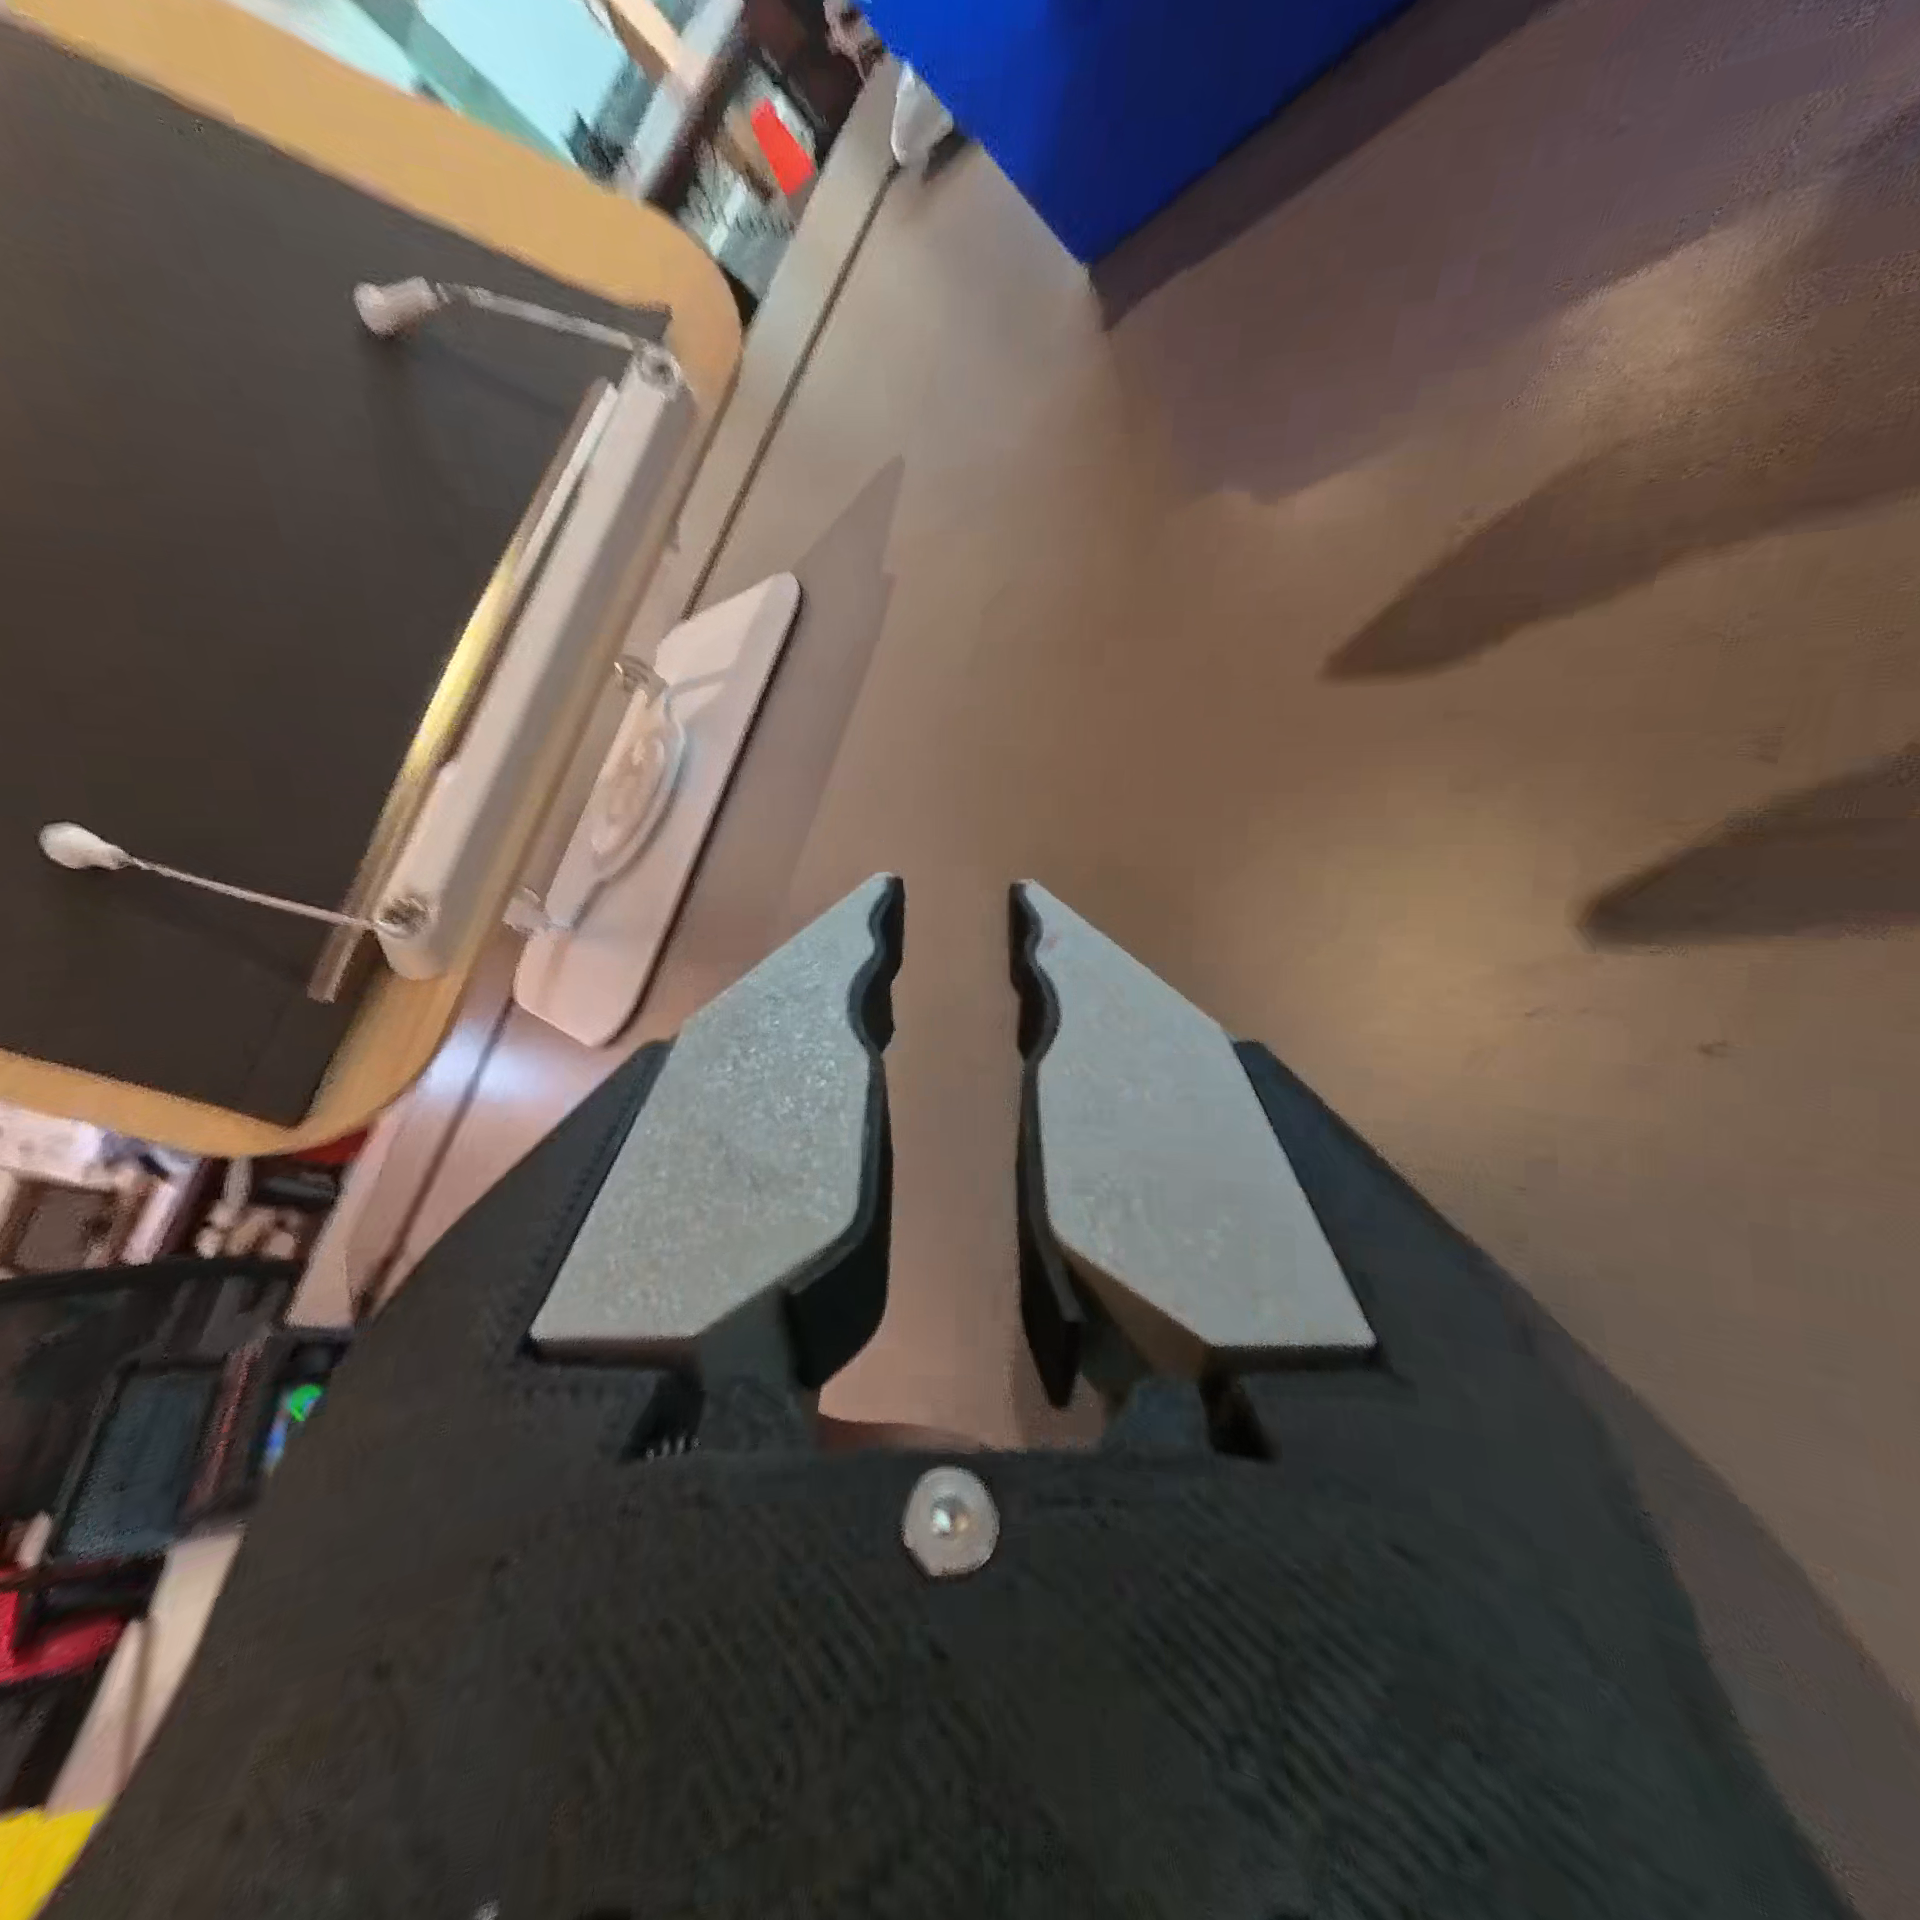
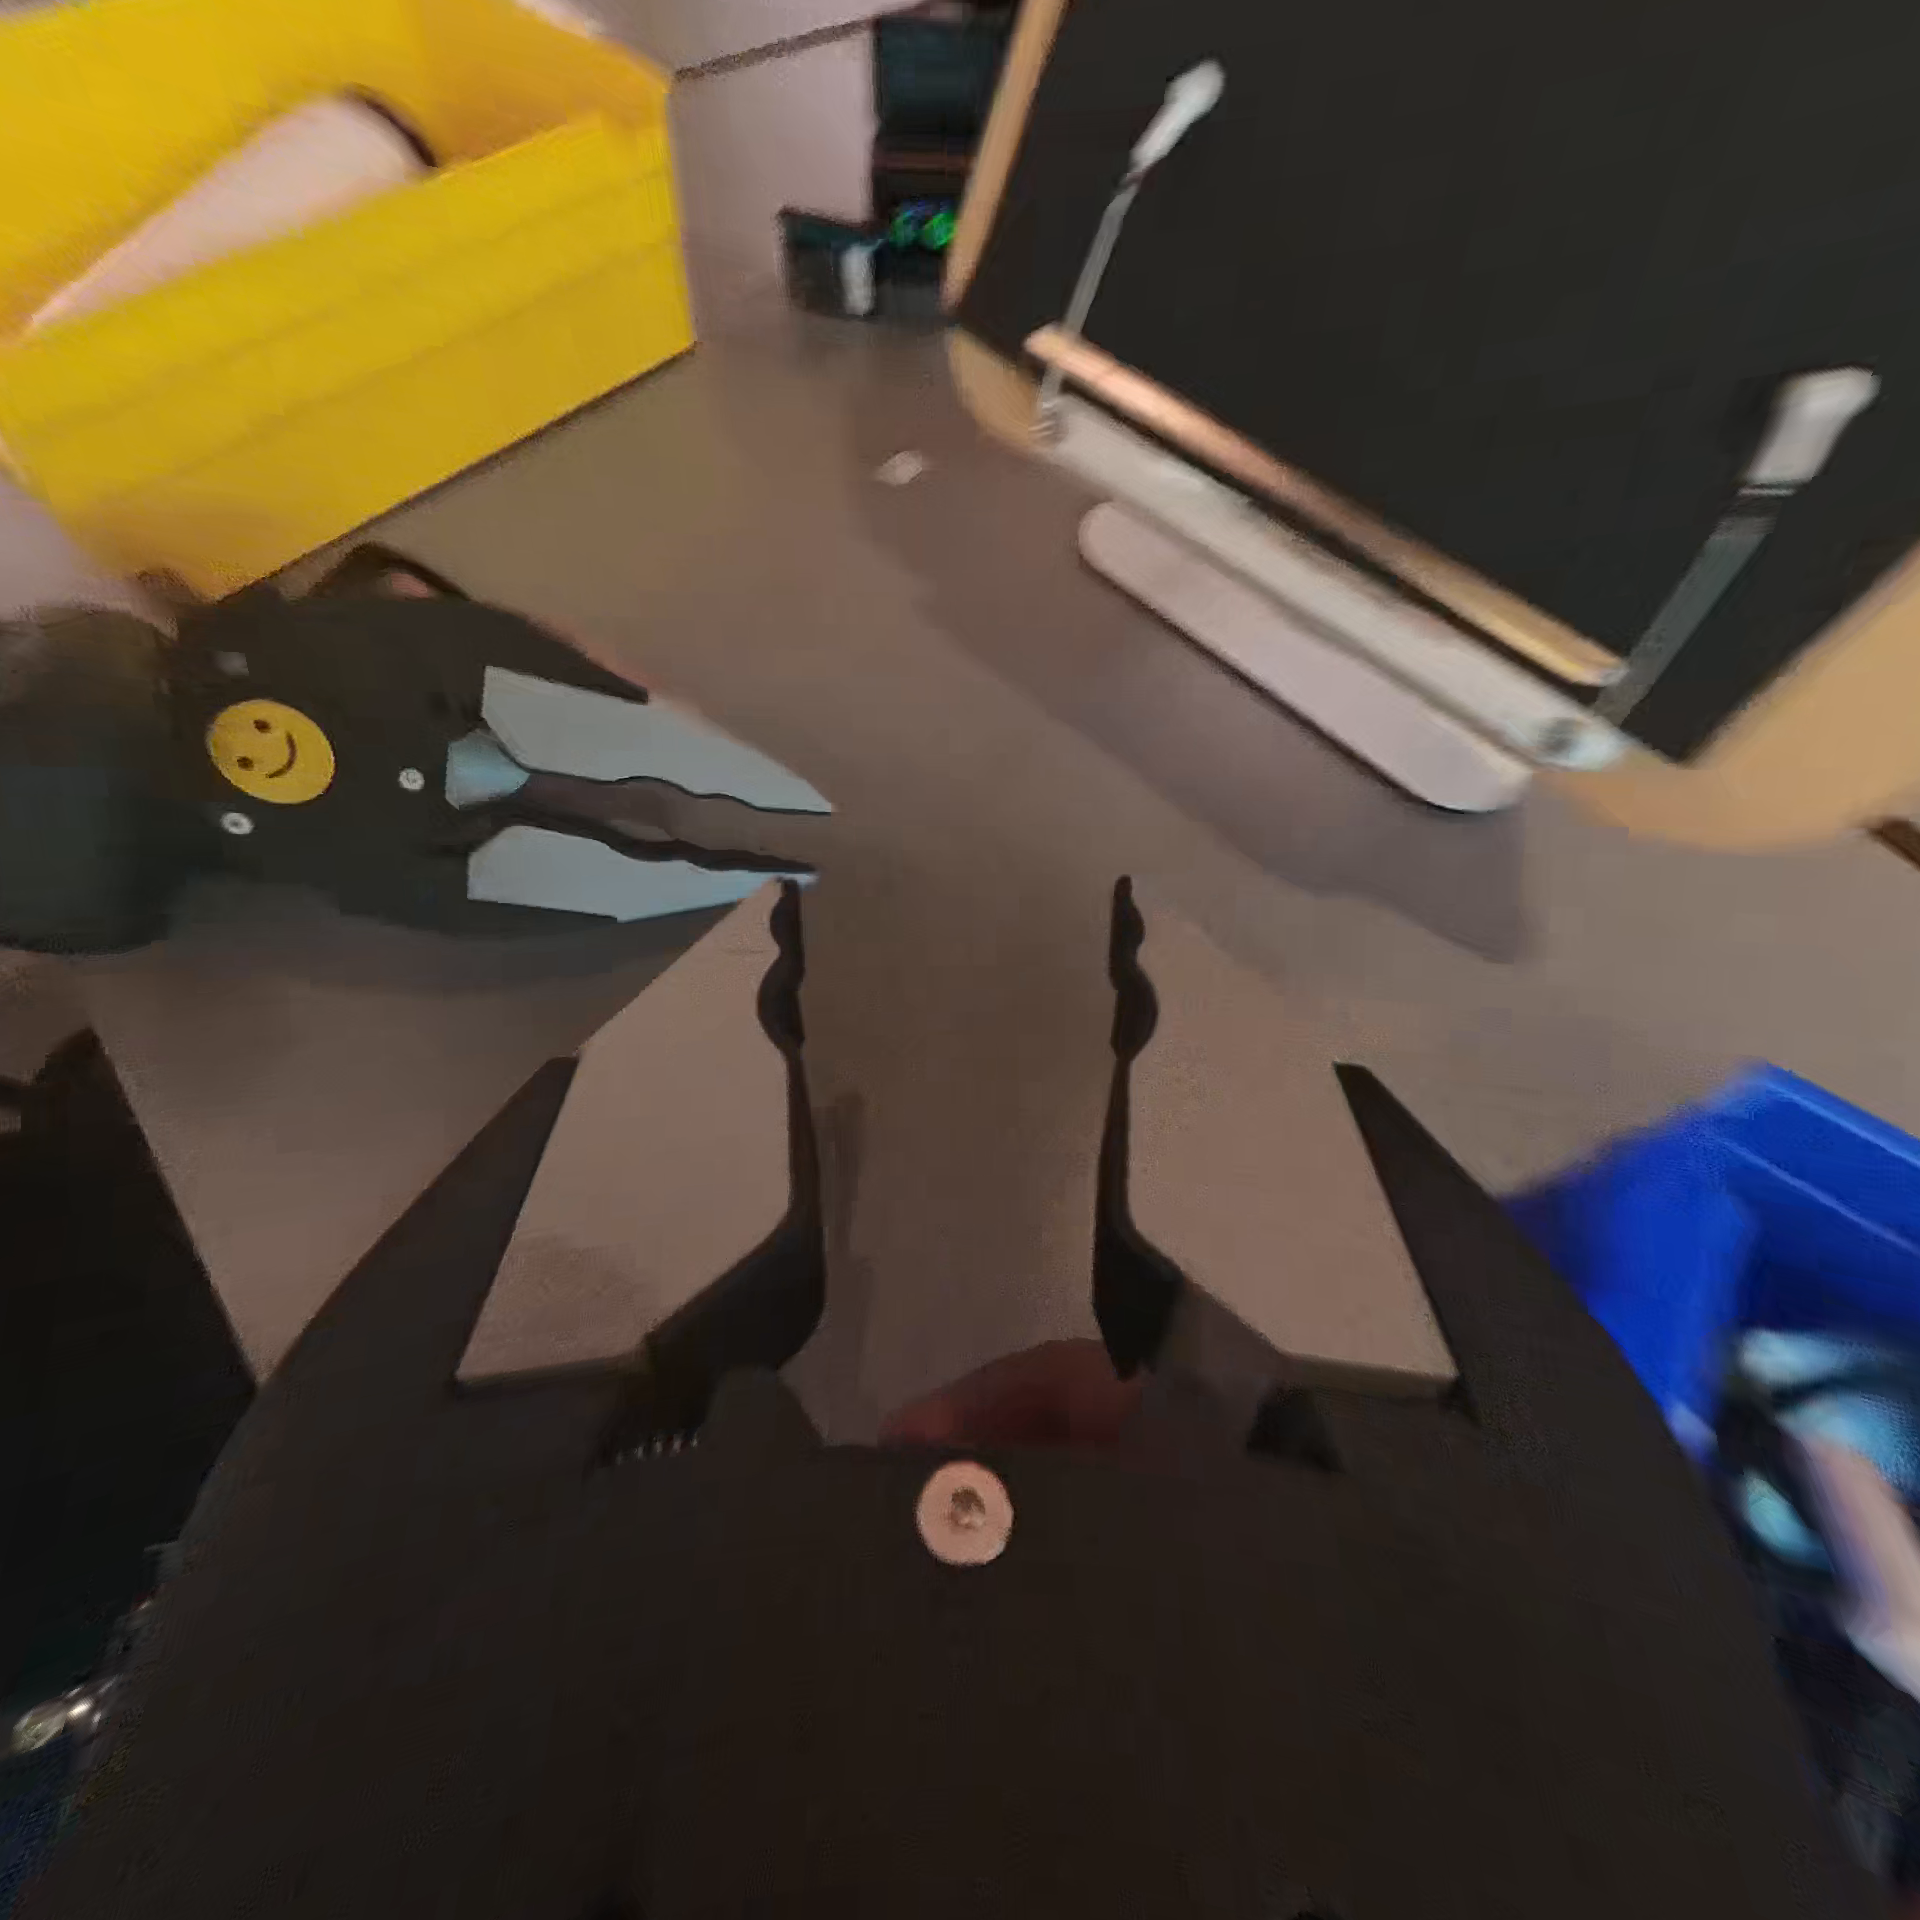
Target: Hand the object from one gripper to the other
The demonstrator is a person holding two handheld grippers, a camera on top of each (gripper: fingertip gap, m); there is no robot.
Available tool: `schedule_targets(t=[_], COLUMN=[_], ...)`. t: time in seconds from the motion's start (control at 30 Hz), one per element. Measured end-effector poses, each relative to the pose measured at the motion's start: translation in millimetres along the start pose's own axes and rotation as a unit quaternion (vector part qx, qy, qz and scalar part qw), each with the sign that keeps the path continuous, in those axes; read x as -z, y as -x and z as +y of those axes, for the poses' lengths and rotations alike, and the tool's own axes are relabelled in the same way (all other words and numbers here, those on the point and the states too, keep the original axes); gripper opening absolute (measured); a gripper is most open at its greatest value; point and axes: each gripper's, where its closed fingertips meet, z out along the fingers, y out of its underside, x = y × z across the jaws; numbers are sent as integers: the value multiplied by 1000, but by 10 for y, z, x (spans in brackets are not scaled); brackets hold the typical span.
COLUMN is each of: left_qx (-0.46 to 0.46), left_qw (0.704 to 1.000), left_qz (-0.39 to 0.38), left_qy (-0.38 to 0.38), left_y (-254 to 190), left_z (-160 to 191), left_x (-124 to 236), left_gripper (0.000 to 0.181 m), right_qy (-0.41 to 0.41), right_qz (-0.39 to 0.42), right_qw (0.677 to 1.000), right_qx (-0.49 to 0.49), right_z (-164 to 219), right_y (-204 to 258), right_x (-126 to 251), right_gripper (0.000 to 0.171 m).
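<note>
Neither gripper holds anything. My left gripper hangs over the brown table with its jaws a narrow gap apart and nothing between them. It also shows in the right wrist view, black with a yellow smiley sticker, pointing right. My right gripper is open wider and empty, its left fingertip just below the left gripper's tips. A pale pink roll-like object lies in the yellow bin. Blurred light blue items lie in the blue bin.
A black board with a wooden frame stands on a white stand at the back of the table; it also shows in the left wrist view. The blue bin shows at the top there. Clutter lies beyond the table. Spacing between my two grippers at the tips: around 12 cm. My left gripper is the nearer one to the pale pink roll-like object: about 40 cm, against 45 cm.
</note>
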Motion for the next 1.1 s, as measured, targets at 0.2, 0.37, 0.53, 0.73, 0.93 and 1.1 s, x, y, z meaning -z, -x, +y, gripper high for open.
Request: schedule_targets(t=[0.2, 0.37, 0.53, 0.73, 0.93, 1.1], left_qx=[150, 237, 415, 549, 640, 605], left_qw=[981, 967, 872, 736, 650, 663], left_qz=[113, -43, -148, -147, -42, -16], left_qy=[48, 77, 214, 369, 408, 441], left_y=[-108, 1097, 2040, 1854, 1331, 1233], left_z=[-71, 205, 1476, 2555, 2861, 2952], left_x=[609, 1785, 2648, 2657, 2294, 2159], left_gripper=[51, 82, 102, 102, 102, 93], right_qy=[6, 47, 65, 60, 58, 63], right_qz=[31, 78, 55, 64, 88, 82], right_qw=[999, 994, 995, 991, 990, 991], right_qx=[15, 59, 60, 98, 97, 85], right_z=[324, 589, 641, 627, 662, 678], right_y=[-107, -296, -166, -5, -56, -71], right_x=[-997, -1206, -1296, -1289, -1206, -1214], right_gripper=[68, 86, 94, 94, 91, 90])
